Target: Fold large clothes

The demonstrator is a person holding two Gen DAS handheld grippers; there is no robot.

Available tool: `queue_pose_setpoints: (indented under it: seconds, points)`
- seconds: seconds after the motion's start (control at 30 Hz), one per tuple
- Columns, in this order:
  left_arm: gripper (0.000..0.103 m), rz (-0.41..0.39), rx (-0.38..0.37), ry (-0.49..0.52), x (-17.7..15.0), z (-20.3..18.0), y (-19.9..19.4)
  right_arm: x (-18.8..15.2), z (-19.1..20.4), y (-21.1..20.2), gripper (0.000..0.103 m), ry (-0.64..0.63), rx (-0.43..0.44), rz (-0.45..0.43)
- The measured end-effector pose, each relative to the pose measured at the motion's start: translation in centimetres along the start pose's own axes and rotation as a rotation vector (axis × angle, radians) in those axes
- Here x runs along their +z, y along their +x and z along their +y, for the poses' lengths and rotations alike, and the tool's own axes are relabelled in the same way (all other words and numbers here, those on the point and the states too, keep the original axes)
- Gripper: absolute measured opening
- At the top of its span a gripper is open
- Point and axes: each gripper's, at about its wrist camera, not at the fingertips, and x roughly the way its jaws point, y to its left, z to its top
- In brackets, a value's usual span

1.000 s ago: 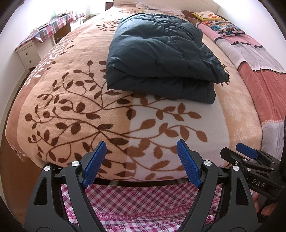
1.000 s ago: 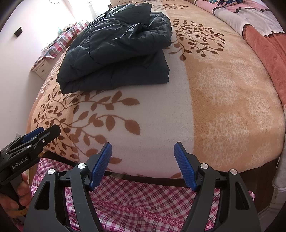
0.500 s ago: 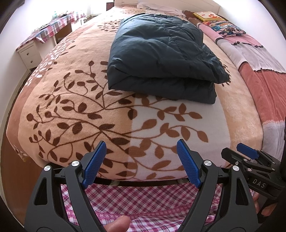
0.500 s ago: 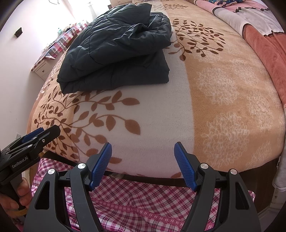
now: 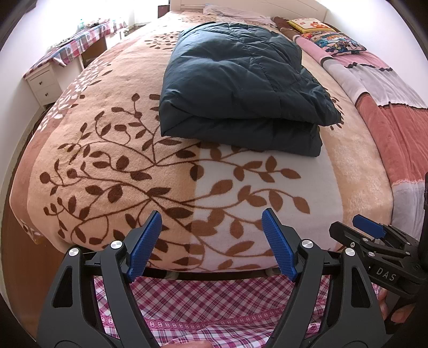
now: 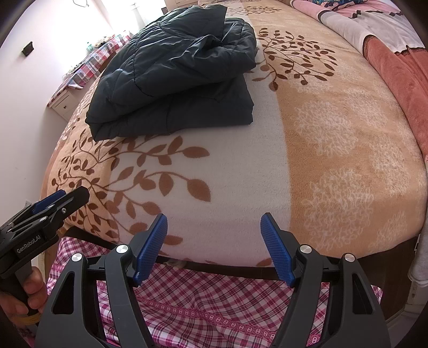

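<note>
Left wrist view: the left tool [image 5: 211, 241] stands with its blue pads wide apart and holding nothing, at the foot of the bed [image 5: 358, 171]. The dark padded jacket [image 5: 240, 88] lies folded in stacked layers on the leaf-patterned blanket [image 5: 107, 166], well apart from the tool. Only this view shows the cushions [image 5: 326, 34] near the headboard [image 5: 240, 5] and, at the lower right edge, the right tool seen from the side.

Right wrist view: the right tool [image 6: 214, 241] is likewise spread wide and holds nothing. The jacket [image 6: 174, 72] appears up and to the left, its top layer rumpled. Only this view shows the hand [image 6: 26, 291] gripping the handle of the left tool, at the lower left.

Surface and room: a pink checked cloth [image 5: 214, 299] lies below the bed's edge, under both tools. A pink-and-red quilt [image 5: 396, 107] runs along the bed's right side. A white drawer unit [image 5: 44, 84] under a checked cover stands against the left wall [image 6: 24, 107].
</note>
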Motion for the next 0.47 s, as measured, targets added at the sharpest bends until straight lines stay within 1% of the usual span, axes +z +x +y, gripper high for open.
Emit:
queue_pose_setpoints:
  seconds: [0.47]
  points:
    - [0.076,0.008,0.006,-0.001,-0.26,0.00,0.16,0.07,-0.15,0.09,0.071,0.002,0.002,0.002]
